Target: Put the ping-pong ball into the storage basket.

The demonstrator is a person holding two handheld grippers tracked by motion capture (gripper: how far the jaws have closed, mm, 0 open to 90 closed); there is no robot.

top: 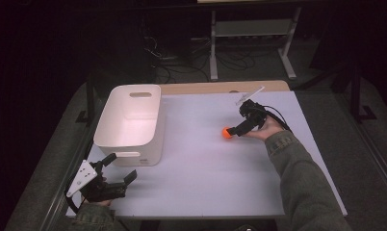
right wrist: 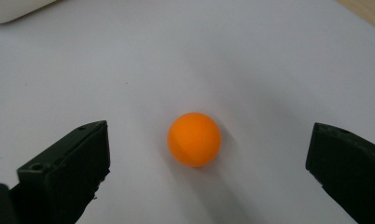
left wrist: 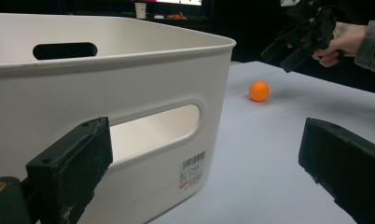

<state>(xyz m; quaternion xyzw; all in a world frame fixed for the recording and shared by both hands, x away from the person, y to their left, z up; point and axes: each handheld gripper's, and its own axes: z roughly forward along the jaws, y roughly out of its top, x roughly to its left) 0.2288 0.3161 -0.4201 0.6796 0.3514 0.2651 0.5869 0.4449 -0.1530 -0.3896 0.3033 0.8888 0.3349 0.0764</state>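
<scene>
The left gripper (top: 118, 169) sits at the near corner of the white bin (top: 129, 124), fingers spread and empty. Well to the right of the bin, an orange ball (top: 226, 133) rests on the table (top: 206, 168). The right gripper (right wrist: 206, 172) has its fingers wide apart on either side of the ball, not touching it.

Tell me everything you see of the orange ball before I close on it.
The orange ball is small, round, smooth and matte, like plastic, plain with no marking seen. It rests on the white table, right of the white bin and apart from it. The right tongs are open, one jaw on each side of the ball, neither touching it. Only the table touches it.
</scene>
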